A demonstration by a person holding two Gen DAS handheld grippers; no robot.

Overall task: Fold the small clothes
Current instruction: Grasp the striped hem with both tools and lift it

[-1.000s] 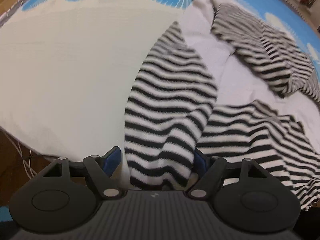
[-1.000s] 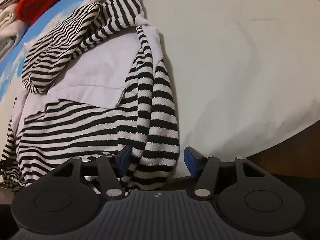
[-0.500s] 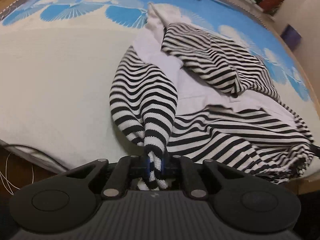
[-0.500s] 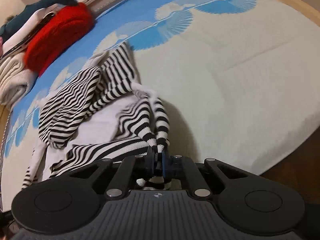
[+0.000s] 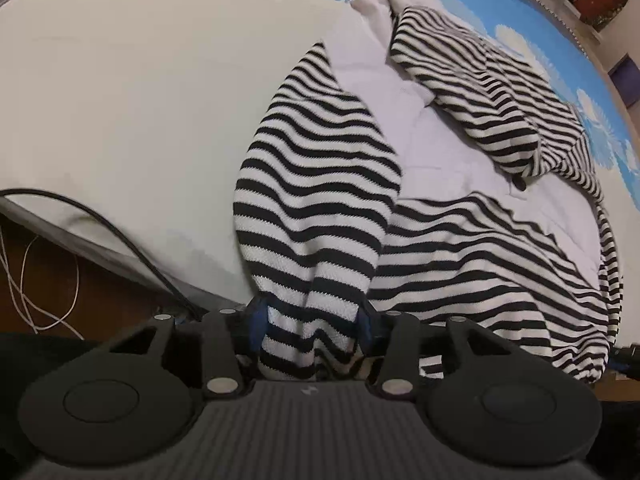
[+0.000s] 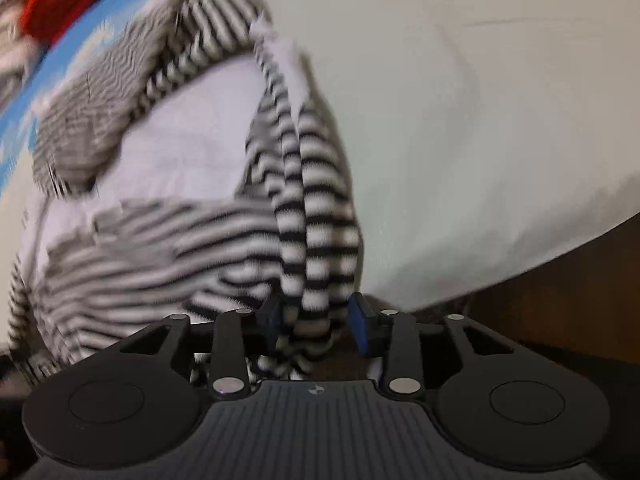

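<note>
Because both grippers point steeply down at the near edge of the bed (image 5: 120,120), each one straddles a corner of the striped garment (image 5: 460,248), which lies spread on the pale sheet with its white lining (image 5: 448,160) turned up. On the left gripper (image 5: 308,322) the jaws have just been opening, and a bunched fold of striped knit sits between the blue pads (image 5: 256,320) without being squeezed. Across from it, the right gripper (image 6: 316,322) has also just been opening its jaws; the twisted striped strip hangs loosely in the gap, clear of the right pad. Judging by this, the person is letting go of the hem corners to reset the hold, so the fold itself is not yet made. A red cushion (image 6: 68,4) lies well beyond.
</note>
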